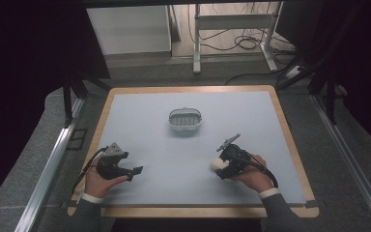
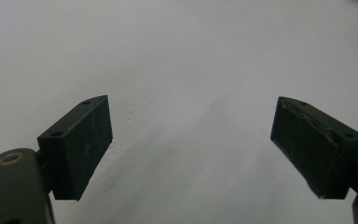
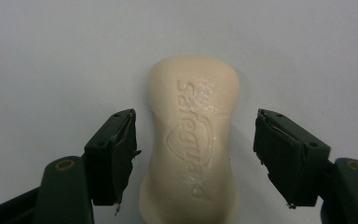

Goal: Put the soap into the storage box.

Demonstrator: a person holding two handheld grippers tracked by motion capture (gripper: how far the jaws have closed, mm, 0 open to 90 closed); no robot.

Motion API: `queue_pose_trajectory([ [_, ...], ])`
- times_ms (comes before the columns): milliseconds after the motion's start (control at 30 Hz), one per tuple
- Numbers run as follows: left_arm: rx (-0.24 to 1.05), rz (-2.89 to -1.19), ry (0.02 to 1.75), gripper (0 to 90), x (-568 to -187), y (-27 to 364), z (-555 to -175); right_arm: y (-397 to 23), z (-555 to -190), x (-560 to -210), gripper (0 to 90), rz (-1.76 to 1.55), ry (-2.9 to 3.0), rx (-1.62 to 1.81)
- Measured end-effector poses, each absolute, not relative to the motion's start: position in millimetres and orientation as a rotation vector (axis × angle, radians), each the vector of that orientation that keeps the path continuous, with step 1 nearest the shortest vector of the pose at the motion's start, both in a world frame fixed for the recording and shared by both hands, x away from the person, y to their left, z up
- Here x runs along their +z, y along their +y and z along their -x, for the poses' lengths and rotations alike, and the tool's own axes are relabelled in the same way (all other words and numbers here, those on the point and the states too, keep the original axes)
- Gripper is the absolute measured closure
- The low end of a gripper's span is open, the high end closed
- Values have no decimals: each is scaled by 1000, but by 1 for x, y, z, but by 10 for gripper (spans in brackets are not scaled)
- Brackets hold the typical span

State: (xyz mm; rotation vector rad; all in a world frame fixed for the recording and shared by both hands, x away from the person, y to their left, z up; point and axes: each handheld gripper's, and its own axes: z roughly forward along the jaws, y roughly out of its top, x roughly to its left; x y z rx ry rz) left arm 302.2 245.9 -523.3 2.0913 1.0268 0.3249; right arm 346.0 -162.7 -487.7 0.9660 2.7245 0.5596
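A cream soap bar (image 3: pixel 193 140) is straddled by the right hand-held gripper (image 3: pixel 196 154), its jaws half-wide and not touching. The left hand-held gripper (image 2: pixel 191 140) is held wide open over bare bench (image 2: pixel 191 56).

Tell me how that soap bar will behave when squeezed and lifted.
The soap looks solid, so probably stiff, not floppy. Its smooth, rounded, waisted sides may slip between the pads, so grip the narrow middle. Lying flat on the table, it seems unlikely to roll.

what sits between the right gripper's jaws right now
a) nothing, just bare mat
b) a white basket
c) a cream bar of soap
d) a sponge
c: in the right gripper view a cream bar of soap lies on the mat between the pads of the right gripper, with gaps on both sides.
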Motion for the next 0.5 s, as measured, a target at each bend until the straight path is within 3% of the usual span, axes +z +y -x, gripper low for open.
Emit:
queue_pose_trajectory([
  [500,325,-2094,1028,130,-524,246,-302,-154,-351,-497,354,-971,2749,457],
])
